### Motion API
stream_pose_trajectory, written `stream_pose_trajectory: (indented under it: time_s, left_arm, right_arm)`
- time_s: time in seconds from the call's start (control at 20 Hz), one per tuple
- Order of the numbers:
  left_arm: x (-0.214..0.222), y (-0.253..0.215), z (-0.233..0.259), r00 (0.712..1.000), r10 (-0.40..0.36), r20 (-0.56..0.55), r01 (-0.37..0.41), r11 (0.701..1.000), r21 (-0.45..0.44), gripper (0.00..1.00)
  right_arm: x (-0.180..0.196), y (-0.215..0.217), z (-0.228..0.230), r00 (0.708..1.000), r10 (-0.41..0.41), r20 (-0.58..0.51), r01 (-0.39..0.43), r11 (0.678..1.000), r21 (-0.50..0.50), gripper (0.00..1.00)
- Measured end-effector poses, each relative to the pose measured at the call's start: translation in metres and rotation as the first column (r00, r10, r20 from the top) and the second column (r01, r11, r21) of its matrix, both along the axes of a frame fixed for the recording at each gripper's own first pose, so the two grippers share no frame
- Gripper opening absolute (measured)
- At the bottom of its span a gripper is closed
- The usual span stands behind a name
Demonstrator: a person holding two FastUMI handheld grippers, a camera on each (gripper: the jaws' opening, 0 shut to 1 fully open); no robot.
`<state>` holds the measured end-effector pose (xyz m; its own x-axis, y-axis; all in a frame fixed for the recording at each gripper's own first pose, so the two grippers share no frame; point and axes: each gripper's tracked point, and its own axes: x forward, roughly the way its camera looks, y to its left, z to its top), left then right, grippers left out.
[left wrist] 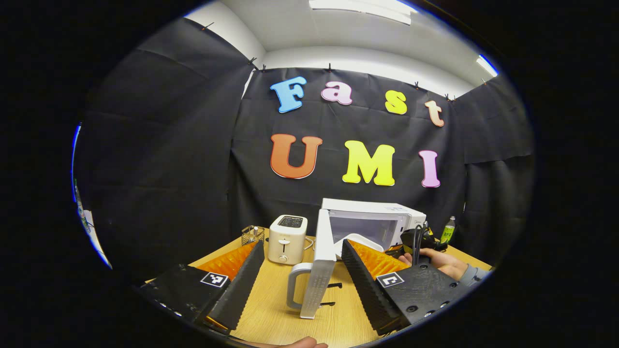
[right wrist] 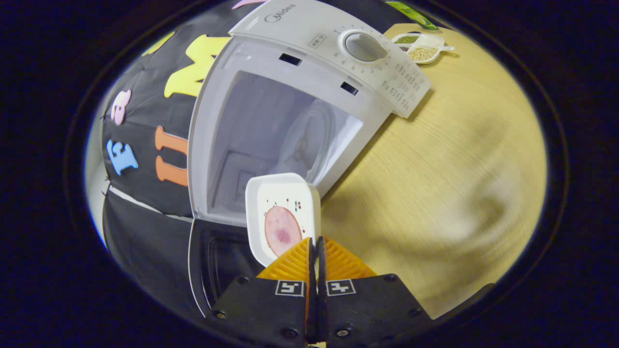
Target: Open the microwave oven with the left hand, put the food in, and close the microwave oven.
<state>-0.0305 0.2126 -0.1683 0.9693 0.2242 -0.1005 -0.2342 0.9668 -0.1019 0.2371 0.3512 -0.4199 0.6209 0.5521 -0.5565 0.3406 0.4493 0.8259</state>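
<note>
Microwave (right wrist: pixel 309 72) stands near the surface's (right wrist: pixel 435 183) far edge, door (left wrist: pixel 321 261) swung open; right tool (right wrist: pixel 314 251) pinches a food dish (right wrist: pixel 283 212) at its mouth; left tool (left wrist: pixel 302 270) gapes wide, empty.

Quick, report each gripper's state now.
Left gripper: open, holding nothing, microwave door between its fingers.
Right gripper: shut on the white food tray.

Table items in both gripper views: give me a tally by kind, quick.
Appliances: 2, microwave and toaster
Food dishes: 2, white tray and divided dish
Bottles: 1, green bottle
Wire baskets: 1, wire basket
Total: 6
</note>
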Motion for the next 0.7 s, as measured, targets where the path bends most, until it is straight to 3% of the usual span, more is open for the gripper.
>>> stream_pose_trajectory:
  time_s: [0.15, 0.25, 0.35, 0.4, 0.6, 0.7]
  left_arm:
    - [0.000, 0.005, -0.002, 1.000, 0.010, 0.001, -0.010, 1.000, 0.028, 0.95]
    - [0.001, 0.002, -0.005, 1.000, 0.002, -0.004, -0.002, 0.999, 0.036, 0.95]
    - [0.002, 0.003, -0.009, 1.000, -0.004, -0.012, 0.005, 0.999, 0.053, 0.95]
    - [0.002, 0.007, -0.011, 1.000, 0.002, -0.020, -0.001, 0.998, 0.069, 0.95]
    - [0.006, 0.013, -0.015, 0.999, 0.012, -0.037, -0.008, 0.994, 0.110, 0.95]
    - [0.005, 0.017, -0.019, 0.999, 0.018, -0.044, -0.013, 0.993, 0.115, 0.95]
  right_arm:
    - [0.038, 0.002, -0.013, 0.978, -0.210, 0.021, 0.209, 0.978, 0.008, 0.04]
    - [0.061, 0.003, -0.020, 0.952, -0.302, 0.048, 0.302, 0.953, 0.006, 0.04]
    - [0.084, 0.009, -0.025, 0.929, -0.365, 0.057, 0.363, 0.931, 0.035, 0.00]
    - [0.094, 0.009, -0.027, 0.918, -0.392, 0.063, 0.390, 0.920, 0.044, 0.04]
    - [0.122, 0.002, -0.035, 0.877, -0.466, 0.120, 0.469, 0.883, 0.005, 0.04]
    - [0.128, 0.006, -0.039, 0.881, -0.453, 0.136, 0.459, 0.889, -0.008, 0.04]
